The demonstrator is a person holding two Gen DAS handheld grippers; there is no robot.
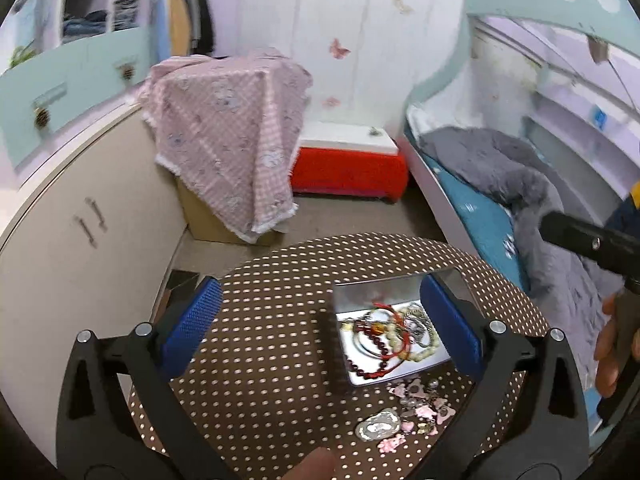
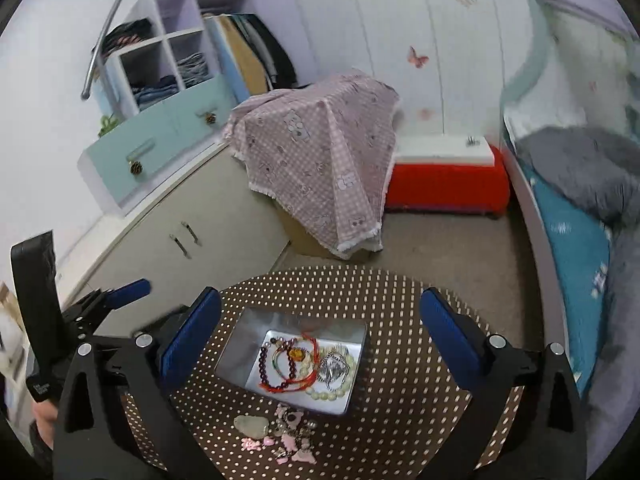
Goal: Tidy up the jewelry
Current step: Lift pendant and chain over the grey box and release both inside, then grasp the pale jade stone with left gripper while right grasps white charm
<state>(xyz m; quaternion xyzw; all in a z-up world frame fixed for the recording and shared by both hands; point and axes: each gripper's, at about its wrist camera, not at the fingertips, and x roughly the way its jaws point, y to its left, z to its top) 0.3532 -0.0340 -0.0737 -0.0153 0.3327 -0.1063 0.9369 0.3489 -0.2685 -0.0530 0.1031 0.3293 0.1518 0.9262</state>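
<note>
A silver metal tin [image 1: 362, 300] [image 2: 256, 332] sits on a round brown table with white dots [image 1: 272, 360] [image 2: 400, 360]. Inside it lie beaded bracelets [image 1: 384, 340] [image 2: 296, 364]: dark red, red cord, pale green and silver ones. In front of the tin lies a loose pile of pink and silver charms [image 1: 412, 408] [image 2: 284, 432], with a pale oval piece [image 1: 378, 426] [image 2: 251, 426]. My left gripper [image 1: 320, 320] is open and empty above the table, left of the tin. My right gripper [image 2: 320, 324] is open and empty above the tin.
A beige cabinet [image 1: 80, 208] [image 2: 168, 220] stands left of the table. A box under a pink checked cloth [image 1: 232, 132] [image 2: 320, 160] and a red and white chest [image 1: 348, 164] [image 2: 444, 176] stand behind. A bed with a grey blanket [image 1: 500, 184] [image 2: 580, 168] runs along the right.
</note>
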